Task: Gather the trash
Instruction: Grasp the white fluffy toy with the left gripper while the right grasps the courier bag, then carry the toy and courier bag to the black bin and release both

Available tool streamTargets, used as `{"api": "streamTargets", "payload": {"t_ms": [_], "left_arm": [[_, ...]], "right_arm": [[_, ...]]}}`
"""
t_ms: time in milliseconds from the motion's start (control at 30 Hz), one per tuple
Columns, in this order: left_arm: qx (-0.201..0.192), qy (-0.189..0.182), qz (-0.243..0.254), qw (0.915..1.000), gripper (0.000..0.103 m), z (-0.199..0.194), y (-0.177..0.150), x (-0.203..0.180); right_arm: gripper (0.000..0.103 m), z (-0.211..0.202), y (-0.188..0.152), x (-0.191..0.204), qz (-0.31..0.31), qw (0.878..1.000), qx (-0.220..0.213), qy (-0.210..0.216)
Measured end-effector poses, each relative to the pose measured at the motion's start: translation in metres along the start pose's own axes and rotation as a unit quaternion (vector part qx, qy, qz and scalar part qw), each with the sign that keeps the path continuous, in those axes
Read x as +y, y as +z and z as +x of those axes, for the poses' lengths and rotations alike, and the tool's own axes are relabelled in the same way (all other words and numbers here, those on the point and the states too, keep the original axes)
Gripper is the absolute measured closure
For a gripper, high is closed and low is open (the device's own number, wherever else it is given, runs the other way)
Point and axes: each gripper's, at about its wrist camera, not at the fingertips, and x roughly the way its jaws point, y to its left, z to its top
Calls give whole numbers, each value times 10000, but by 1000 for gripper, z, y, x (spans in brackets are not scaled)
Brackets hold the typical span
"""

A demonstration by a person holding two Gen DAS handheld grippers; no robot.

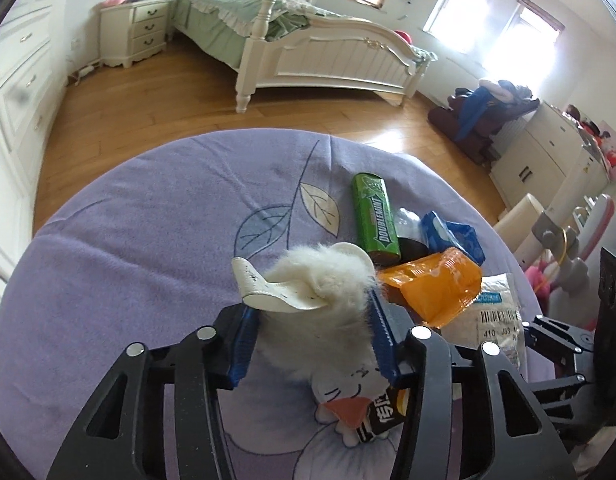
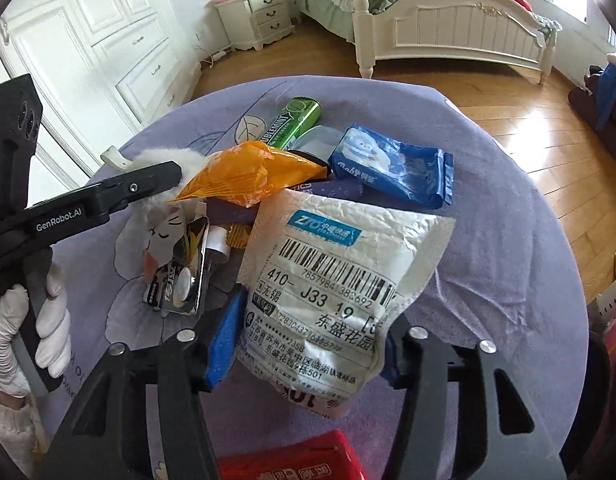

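A heap of trash lies on a round table under a purple cloth [image 1: 128, 280]. My left gripper [image 1: 312, 312] has its blue pads pressed on a white fluffy pom-pom with a white ribbon [image 1: 320, 280]; its black finger [image 2: 148, 184] shows side-on in the right wrist view. My right gripper [image 2: 316, 312] is shut on a crumpled white courier bag [image 2: 328, 264], which hides the right pad. Beside them lie an orange wrapper [image 2: 244, 180], a green gum tube [image 1: 375, 216], a blue wipes pack [image 2: 396, 168] and a battery card [image 2: 184, 280].
A gloved hand [image 2: 52, 320] holds the left gripper's handle. A red pack [image 2: 292, 460] sits under my right gripper. Beyond the table are wooden floor [image 1: 148, 120], a white bed [image 1: 328, 60], a nightstand [image 1: 134, 32] and white wardrobes [image 2: 108, 40].
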Motion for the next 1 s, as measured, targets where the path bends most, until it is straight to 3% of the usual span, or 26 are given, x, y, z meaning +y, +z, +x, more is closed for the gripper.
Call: {"api": "streamTargets", "payload": {"t_ms": [100,133,200,267,333,367,500,633,833,1000], "left_arm": [[-35,6,54,10000,52,-3,-4,-5],[-23,23,61,10000,47,-2,-5,-5],[-41,163,28,9999,24,1,-4,-5],[-82,180,-28,9998,23,5,-5,-5],[-24,23,-64,10000,38,11,-6,-1],[75,-22,-93,9999,56,16,-7,-1],[-172,-41,-221,9996,60,3,-13,0],[-570,-318,-198,9977,60,-36,-15,-21],[-825,-917,503,9911,60,-75,-14,-109],[-534,-1513,1084,9811,60,-55,-26,-193]], "right_arm": [[57,-19,-15,-3,84,9994,-324,88],[57,-28,-20,-5,163,9987,-465,119],[57,-46,-31,-10,304,9965,-751,215],[57,-59,-41,-13,413,9943,-946,276],[57,-71,-51,-16,478,9924,-1082,351],[57,-76,-50,-17,499,9914,-1156,347],[57,-98,-65,-22,511,9872,-1470,340],[57,-114,-72,-35,539,9827,-1759,226],[57,-133,-93,-56,681,9761,-2053,-206],[57,-146,-113,-91,992,9696,-2133,-667]]}}
